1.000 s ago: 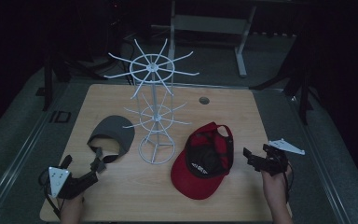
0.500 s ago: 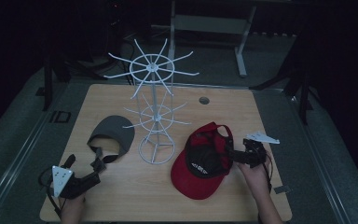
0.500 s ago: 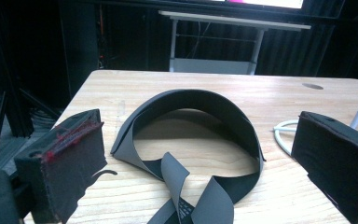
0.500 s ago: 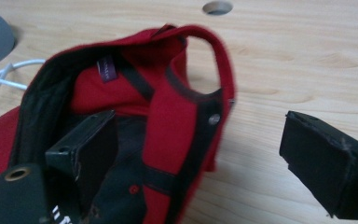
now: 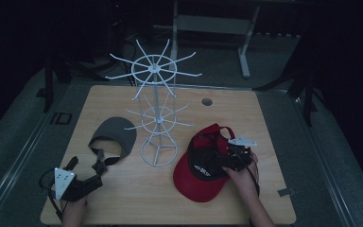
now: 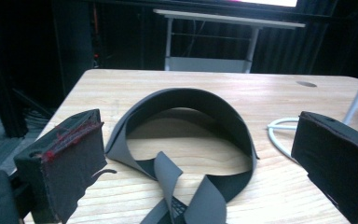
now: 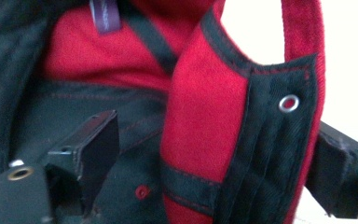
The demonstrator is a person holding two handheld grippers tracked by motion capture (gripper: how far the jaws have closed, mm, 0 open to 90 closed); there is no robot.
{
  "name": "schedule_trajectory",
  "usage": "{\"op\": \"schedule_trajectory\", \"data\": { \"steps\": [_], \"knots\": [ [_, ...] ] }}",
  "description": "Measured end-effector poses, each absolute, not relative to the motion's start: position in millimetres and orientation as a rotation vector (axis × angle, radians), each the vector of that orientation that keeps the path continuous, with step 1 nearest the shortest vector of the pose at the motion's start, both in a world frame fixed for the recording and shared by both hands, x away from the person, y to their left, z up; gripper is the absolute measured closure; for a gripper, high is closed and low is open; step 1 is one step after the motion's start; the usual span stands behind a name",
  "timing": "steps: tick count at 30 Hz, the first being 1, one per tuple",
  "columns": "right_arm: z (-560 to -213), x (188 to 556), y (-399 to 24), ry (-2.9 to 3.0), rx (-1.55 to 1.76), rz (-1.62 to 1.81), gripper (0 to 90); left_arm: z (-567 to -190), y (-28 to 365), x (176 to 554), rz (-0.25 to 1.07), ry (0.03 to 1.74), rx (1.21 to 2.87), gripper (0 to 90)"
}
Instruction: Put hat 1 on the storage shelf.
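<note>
One red cap (image 5: 203, 170), black-lined, its side panel between the spread right tool (image 5: 230, 158).

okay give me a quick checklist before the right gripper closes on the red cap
1. Right gripper at the red cap: ok, it is over the cap's back edge.
2. Cap fabric between the jaws: ok, the right gripper view shows the red and black rim between them.
3. Jaws open: ok, they stand apart on either side of the rim.
4. Rack free for hanging: ok, its prongs are bare.
5. Left gripper out of the way: ok, open near the grey visor, not holding it.
6. Hold secure: cannot tell, not yet closed.
</note>
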State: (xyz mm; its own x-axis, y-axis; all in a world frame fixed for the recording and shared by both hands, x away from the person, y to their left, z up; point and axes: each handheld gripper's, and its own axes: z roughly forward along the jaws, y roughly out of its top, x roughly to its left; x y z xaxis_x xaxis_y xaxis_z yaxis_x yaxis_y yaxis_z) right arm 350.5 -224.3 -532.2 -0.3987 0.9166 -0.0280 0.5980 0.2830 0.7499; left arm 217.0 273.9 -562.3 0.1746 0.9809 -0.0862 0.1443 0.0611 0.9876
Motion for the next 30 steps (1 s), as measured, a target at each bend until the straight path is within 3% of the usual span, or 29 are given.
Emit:
{"op": "schedule_trajectory", "data": {
  "steps": [7, 8, 10, 11, 14, 15, 16, 30],
  "knots": [
    [-540, 352, -222, 2.104, 1.352, 0.847, 26.4, -562, 269, 217, 0.954, 1.2, 1.368, 5.1],
    [-542, 353, -222, 2.117, 1.356, 0.844, 37.3, -562, 270, 217, 0.95, 1.201, 1.369, 5.1],
    [-542, 354, -222, 2.133, 1.349, 0.84, 42.1, -562, 270, 217, 0.941, 1.204, 1.369, 5.1],
    [-543, 355, -221, 2.163, 1.335, 0.829, 52.4, -562, 271, 217, 0.938, 1.209, 1.367, 5.1],
    [-544, 355, -218, 2.185, 1.288, 0.801, 68.9, -563, 271, 217, 0.945, 1.205, 1.369, 5.1],
    [-544, 355, -218, 2.185, 1.288, 0.801, 68.9, -563, 271, 217, 0.937, 1.206, 1.37, 5.1],
    [-544, 356, -219, 2.19, 1.287, 0.804, 81.9, -563, 271, 217, 0.933, 1.215, 1.38, 5.5],
    [-505, 352, -226, 2.087, 1.231, 0.907, 84.9, -563, 269, 217, 0.928, 1.205, 1.395, 5.5]
  ]
}}
